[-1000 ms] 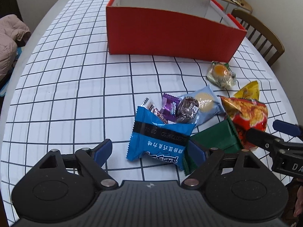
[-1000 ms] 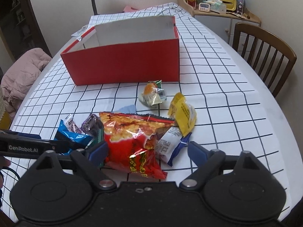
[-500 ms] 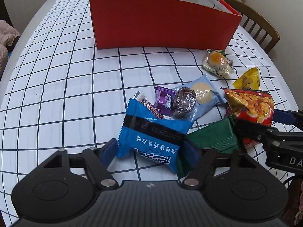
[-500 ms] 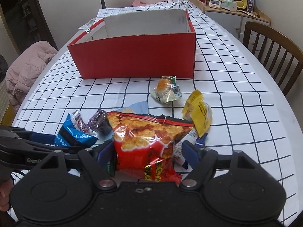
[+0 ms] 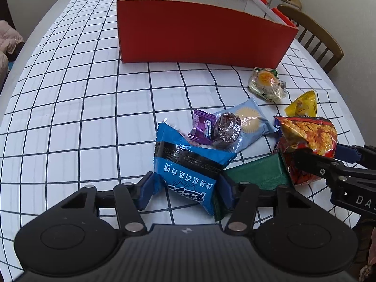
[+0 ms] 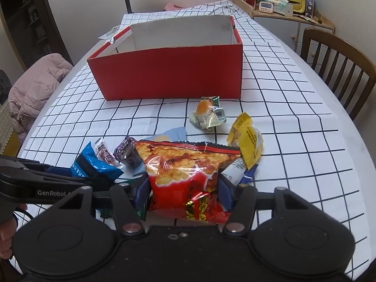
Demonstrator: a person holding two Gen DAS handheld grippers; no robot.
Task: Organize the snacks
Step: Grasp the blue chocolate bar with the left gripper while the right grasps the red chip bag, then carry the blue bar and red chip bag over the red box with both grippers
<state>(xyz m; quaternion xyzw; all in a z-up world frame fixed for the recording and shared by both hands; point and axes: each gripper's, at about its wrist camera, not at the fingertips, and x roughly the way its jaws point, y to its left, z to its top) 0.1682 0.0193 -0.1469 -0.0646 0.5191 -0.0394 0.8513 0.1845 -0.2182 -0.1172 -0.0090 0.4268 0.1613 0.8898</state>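
While the jaws of both grippers are closing, each has a snack packet between its blue pads. The left gripper (image 5: 186,189) straddles a blue chocolate wafer packet (image 5: 190,166), its pads touching the wrapper's two sides; the right gripper (image 6: 184,192) pinches a red crisp bag (image 6: 185,171) at its lower half. Both packets lie in the snack heap on the near side of the open red cardboard box (image 6: 169,70), which stands on the checked tablecloth (image 5: 70,98).

The left wrist view alone shows a green packet (image 5: 258,171) under the blue one, and a purple sweet (image 5: 203,125), a dark round sweet (image 5: 226,128) and a pale blue biscuit packet (image 5: 249,122) between the heap and the box. The right wrist view alone shows the box's white, bare-looking inside, though its floor is mostly hidden by the front wall. It also shows a white-and-blue sachet (image 6: 237,169) beside the crisp bag. Both views show a yellow packet (image 6: 246,138) and a clear-wrapped egg-yolk pastry (image 6: 208,115), the snack nearest the box.
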